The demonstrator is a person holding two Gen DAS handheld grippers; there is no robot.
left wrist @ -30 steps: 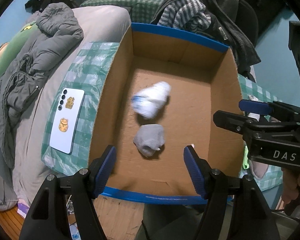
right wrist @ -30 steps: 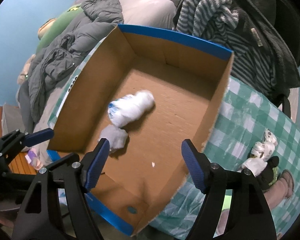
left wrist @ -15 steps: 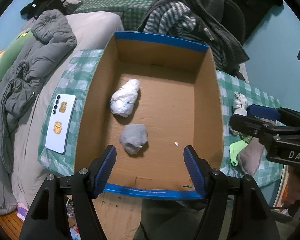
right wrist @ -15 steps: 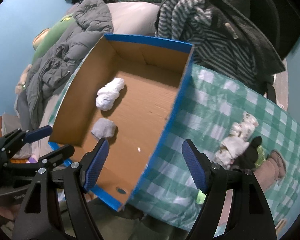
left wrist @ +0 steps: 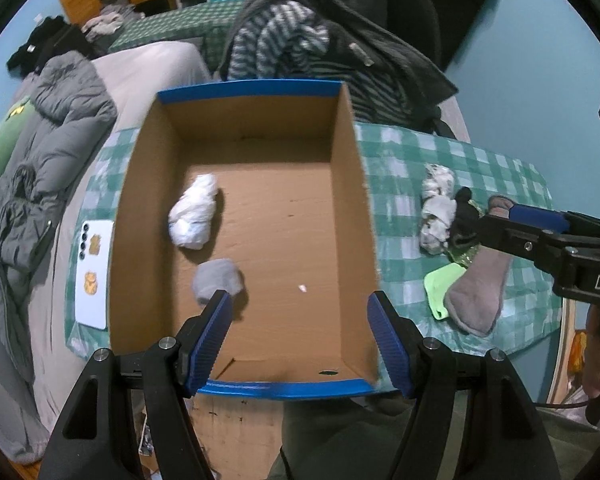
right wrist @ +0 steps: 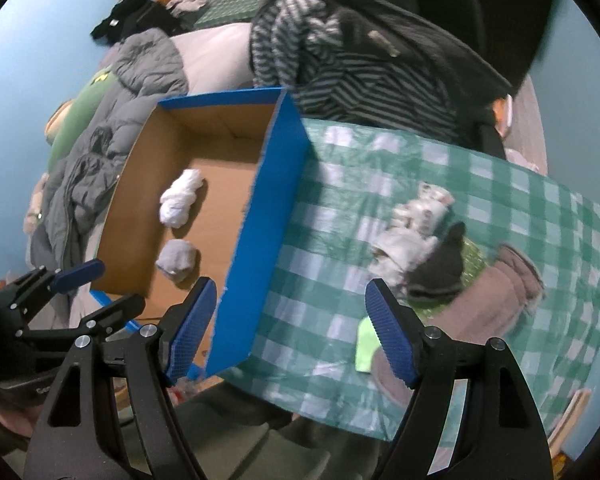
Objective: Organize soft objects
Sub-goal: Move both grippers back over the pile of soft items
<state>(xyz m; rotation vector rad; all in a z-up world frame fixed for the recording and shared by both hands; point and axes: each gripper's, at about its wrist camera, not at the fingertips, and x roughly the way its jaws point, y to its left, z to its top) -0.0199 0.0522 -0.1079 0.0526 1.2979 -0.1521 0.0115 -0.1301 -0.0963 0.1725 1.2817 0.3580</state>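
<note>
Over the near edge of the cardboard box (left wrist: pixel 148 216) my left tongs (left wrist: pixel 300 332) hang with the blue pads spread wide and nothing between them. Just beyond the left pad, on the box floor, sits a grey balled sock (left wrist: pixel 218 280), and a little farther in lies a white rolled bundle (left wrist: pixel 194 216), the two close together near the left wall.

My right tongs (right wrist: pixel 290 330) are spread wide too, gripping nothing, out over the green checked cloth (right wrist: pixel 320 264) on the counter, with the box's blue outer wall just beyond the left pad. Ahead of the right pad lies the waiting heap: a patterned white bundle (right wrist: pixel 414 216), a dark sock (right wrist: pixel 440 272) touching it, a brown sock (right wrist: pixel 496 292) stretched alongside, and a lime-green piece (right wrist: pixel 366 346) poking out under the brown one.

Left of the box, a white phone (left wrist: pixel 93 272) rests face down on the cloth. A grey puffer jacket (left wrist: pixel 48 136) sprawls over the bed beyond, and a striped garment (left wrist: pixel 284 46) hangs behind the box.
</note>
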